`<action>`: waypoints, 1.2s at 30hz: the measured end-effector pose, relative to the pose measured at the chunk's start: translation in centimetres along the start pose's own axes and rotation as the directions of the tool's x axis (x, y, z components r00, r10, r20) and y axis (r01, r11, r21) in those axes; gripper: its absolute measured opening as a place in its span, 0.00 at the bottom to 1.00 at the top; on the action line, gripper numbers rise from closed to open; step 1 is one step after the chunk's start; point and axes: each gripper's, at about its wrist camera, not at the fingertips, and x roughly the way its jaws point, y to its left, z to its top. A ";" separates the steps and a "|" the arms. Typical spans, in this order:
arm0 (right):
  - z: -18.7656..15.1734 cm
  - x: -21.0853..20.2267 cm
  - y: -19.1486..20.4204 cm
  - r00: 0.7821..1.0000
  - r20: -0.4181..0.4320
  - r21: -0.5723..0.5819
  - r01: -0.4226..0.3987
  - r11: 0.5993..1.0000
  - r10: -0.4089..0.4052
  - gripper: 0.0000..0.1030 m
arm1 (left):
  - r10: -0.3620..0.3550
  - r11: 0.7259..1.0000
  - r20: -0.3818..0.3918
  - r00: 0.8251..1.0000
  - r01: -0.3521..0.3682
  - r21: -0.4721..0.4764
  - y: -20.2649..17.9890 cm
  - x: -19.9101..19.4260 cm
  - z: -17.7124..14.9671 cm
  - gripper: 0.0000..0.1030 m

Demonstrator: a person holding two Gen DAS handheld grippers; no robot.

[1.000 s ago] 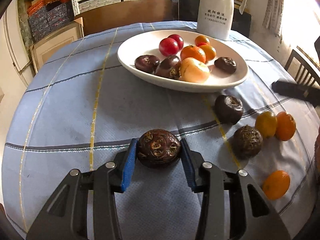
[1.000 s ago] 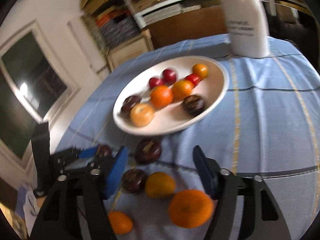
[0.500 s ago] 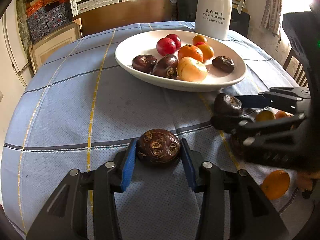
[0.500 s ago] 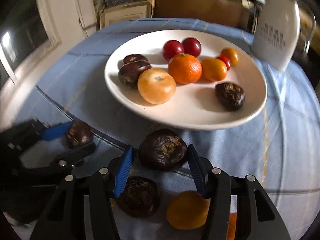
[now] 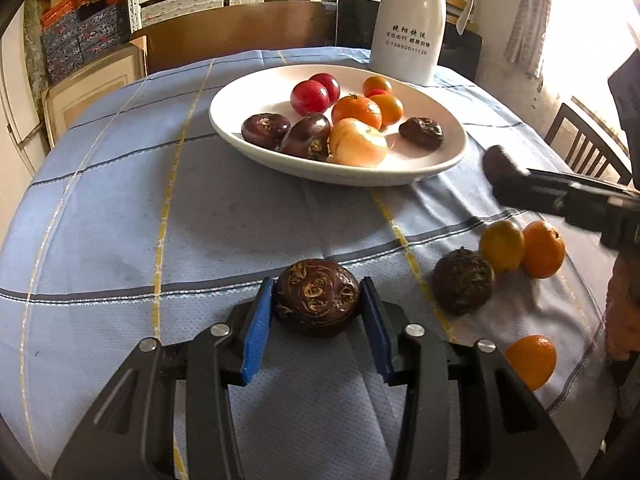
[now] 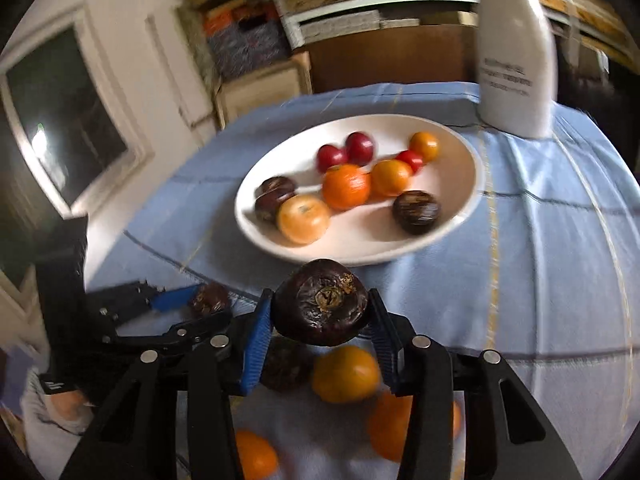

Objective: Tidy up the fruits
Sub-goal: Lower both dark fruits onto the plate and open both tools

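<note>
Left gripper (image 5: pixel 317 307): blue pads pinch a dark water chestnut (image 5: pixel 317 296) low on the tablecloth (image 5: pixel 120 216), near centre.
Right gripper (image 6: pixel 318 322): clamps a second water chestnut (image 6: pixel 320 302), held above the cloth just short of the dish's near rim.
White dish (image 5: pixel 236 136): far centre; holds water chestnuts, oranges, red fruits and one pale tomato-like fruit (image 5: pixel 357 142).
Loose fruit: another dark water chestnut (image 5: pixel 462 281), two oranges (image 5: pixel 502 245) and a third (image 5: pixel 532 359) at near right.
Obstruction: white thermos (image 5: pixel 408 24) just behind the dish.
Change: half a second ago the right-hand water chestnut sat lower; it is now lifted.
</note>
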 end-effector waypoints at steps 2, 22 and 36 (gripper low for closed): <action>-0.3 -0.6 -1.8 1.000 0.010 0.065 0.009 0.998 -0.009 0.45 | -0.006 1.000 0.003 1.000 0.006 -0.012 0.0 -0.1 -0.1 0.41; 5.8 -0.1 -2.7 0.999 0.024 0.109 -0.046 0.993 0.044 0.45 | 0.046 0.997 0.148 0.988 -0.035 -0.071 -0.3 -1.6 11.2 0.41; 5.4 1.5 -4.6 0.995 0.093 0.181 -0.038 0.983 0.022 0.70 | 0.033 0.989 0.106 0.994 -0.017 -0.144 2.4 2.5 11.1 0.79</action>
